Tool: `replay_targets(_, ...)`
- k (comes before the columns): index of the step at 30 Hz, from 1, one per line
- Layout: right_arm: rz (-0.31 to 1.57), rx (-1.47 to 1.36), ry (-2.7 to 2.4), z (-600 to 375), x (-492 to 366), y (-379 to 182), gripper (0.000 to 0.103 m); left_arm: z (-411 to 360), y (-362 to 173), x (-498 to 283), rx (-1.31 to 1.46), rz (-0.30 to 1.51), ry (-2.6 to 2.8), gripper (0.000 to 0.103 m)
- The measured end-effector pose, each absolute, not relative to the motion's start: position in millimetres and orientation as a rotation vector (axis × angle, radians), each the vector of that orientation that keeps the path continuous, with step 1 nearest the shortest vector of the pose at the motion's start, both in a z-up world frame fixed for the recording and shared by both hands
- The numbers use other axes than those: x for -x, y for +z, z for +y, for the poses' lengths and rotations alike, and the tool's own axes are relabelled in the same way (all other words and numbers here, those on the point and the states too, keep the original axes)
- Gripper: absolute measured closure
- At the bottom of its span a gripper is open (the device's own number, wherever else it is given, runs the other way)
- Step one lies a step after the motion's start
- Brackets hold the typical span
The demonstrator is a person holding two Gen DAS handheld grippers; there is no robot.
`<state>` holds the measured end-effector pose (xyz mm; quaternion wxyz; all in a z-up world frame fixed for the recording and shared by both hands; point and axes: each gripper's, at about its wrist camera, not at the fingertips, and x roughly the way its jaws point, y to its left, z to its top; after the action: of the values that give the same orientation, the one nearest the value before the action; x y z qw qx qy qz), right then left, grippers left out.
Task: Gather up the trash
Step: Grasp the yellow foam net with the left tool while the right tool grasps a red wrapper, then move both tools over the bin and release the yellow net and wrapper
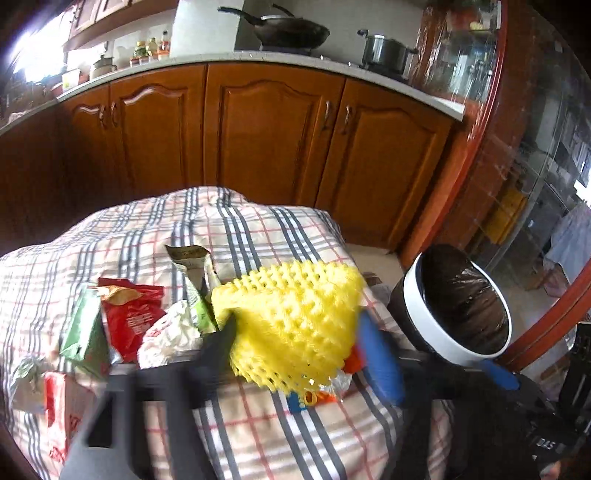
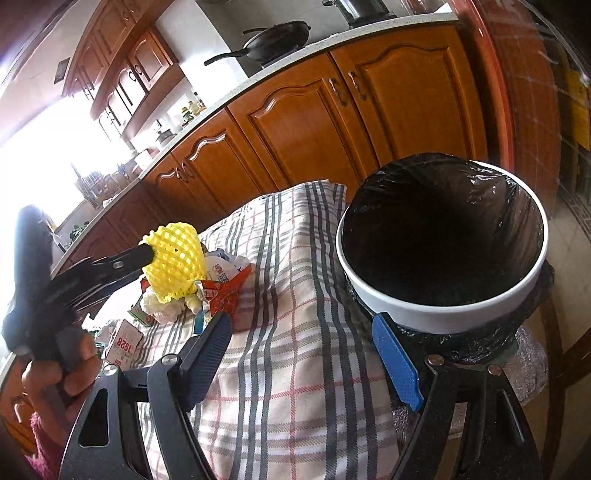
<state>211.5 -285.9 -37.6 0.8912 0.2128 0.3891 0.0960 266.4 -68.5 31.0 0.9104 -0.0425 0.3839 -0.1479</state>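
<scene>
My left gripper is shut on a yellow foam fruit net, pinched between its black and blue fingers and lifted off the checked tablecloth. In the right wrist view, the same net hangs from the left gripper, held by a person's hand. Loose trash lies beneath: a red snack bag, a green packet and a crumpled white wrapper. A white-rimmed bin with a black liner stands at the table's right edge. My right gripper is open over bare cloth, just left of the bin.
Wooden kitchen cabinets run behind the table, under a counter with a wok and a steel pot. A glass-fronted red frame closes the right side. More cartons and wrappers lie near the table's left edge.
</scene>
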Motion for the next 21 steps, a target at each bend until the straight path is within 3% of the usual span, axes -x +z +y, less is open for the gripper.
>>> replay_targets(1,0.806,-0.442,0.201,-285.4,-211.8,-37.1,0.023,-67.5,28.8,-270.5,0.098,0.807,-0.315,0.081)
replay_targets(7,0.805,-0.428,0.246,-272.5,-223.4,-34.3,0.025,-48.0,30.2,-261.5,0.143,0.777,-0.34,0.084)
replay_targets(14,0.873,-0.413,0.36,-229.0,-258.3,-43.6,0.049,-8.1,41.5,-234.3,0.211,0.707,-0.338,0.084)
replay_targets(18,0.942,-0.354,0.389,-198.1,-279.3,-56.5,0.056,8.3,42.8,-220.0,0.235,0.691,-0.334,0.084)
replay_targets(19,0.955,-0.347,0.395,-193.6,-282.6,-59.9,0.063,9.0,42.4,-216.4,0.239,0.691,-0.335,0.084)
replay_targets(21,0.982,-0.322,0.386,-186.7,-287.6,-66.9,0.086,10.7,42.7,-210.5,0.242,0.691,-0.338,0.084)
